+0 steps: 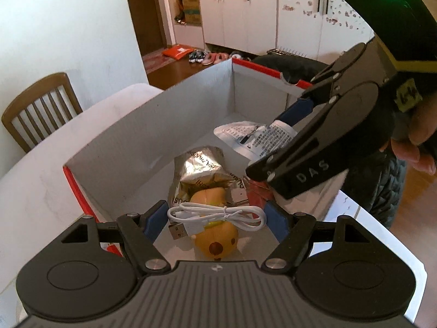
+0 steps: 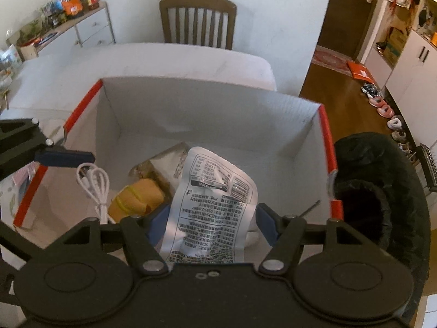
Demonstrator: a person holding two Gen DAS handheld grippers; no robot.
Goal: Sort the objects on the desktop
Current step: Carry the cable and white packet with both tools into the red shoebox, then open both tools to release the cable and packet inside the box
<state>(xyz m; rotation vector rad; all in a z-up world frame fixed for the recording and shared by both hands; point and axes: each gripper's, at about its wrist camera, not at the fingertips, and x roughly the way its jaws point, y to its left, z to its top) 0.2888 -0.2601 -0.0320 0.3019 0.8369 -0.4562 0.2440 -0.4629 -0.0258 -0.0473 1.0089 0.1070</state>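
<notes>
A white cardboard box (image 1: 153, 125) with red edges stands on the white table, and both grippers hang over it. My left gripper (image 1: 215, 216) is shut on a coiled white USB cable (image 1: 218, 214), which also dangles under its blue finger (image 2: 65, 158) in the right wrist view. My right gripper (image 2: 210, 216) is shut on a white printed packet (image 2: 215, 191); the left wrist view shows that packet (image 1: 256, 136) sticking out of the right gripper (image 1: 270, 145). On the box floor lie a silver foil bag (image 1: 199, 172), a yellow toy (image 1: 215, 240) and a small red item (image 1: 256, 191).
The white table (image 2: 169, 60) runs beyond the box to a wooden chair (image 2: 198, 22). A black padded jacket (image 2: 382, 191) lies against the box's right side. A cluttered white drawer unit (image 2: 90, 27) stands far left. Shoes line the wooden floor (image 2: 341, 90).
</notes>
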